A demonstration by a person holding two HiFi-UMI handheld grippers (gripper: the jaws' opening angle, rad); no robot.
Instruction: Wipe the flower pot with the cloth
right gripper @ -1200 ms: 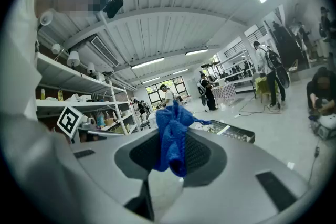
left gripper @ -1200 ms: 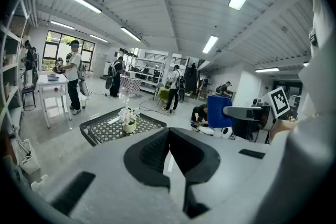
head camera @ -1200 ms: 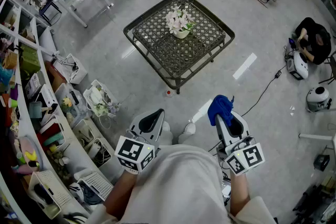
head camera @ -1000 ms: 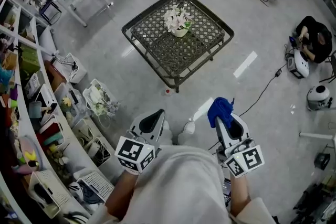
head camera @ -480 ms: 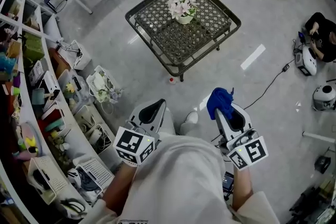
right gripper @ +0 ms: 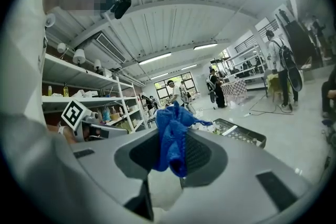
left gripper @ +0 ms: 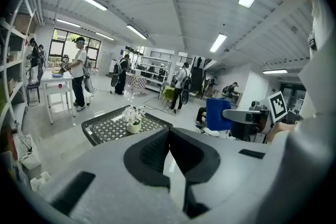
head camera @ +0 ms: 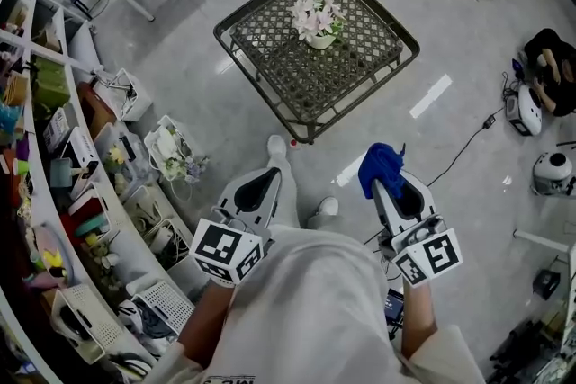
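We see the flower pot [head camera: 318, 40] standing upright on the wire-mesh table [head camera: 270, 96], its pale flowers [head camera: 315, 13] rising from its mouth. It is well apart from both tools: toward 1 o'clock from the left tool [head camera: 269, 179] and toward 11 o'clock from the right tool [head camera: 385, 183] in the head view. The right tool's jaws are clamped on the blue cloth [head camera: 379, 167], which is bunched at the tips and sticks out toward 12 o'clock. In the right gripper view the cloth [right gripper: 172, 134] reads as a crumpled strip with its long axis running up and down between the pads. That view catches only a corner of the table [right gripper: 242, 136] at 3 o'clock, and we cannot make out the pot there. The left gripper view shows the left tool [left gripper: 168, 132] with its jaws pressed together on nothing. It also shows the pot [left gripper: 134, 127] at 10 o'clock beyond the tips, and the cloth [left gripper: 217, 114] at 2 o'clock. Only the head view shows the floor [head camera: 216, 126] between us and the table.
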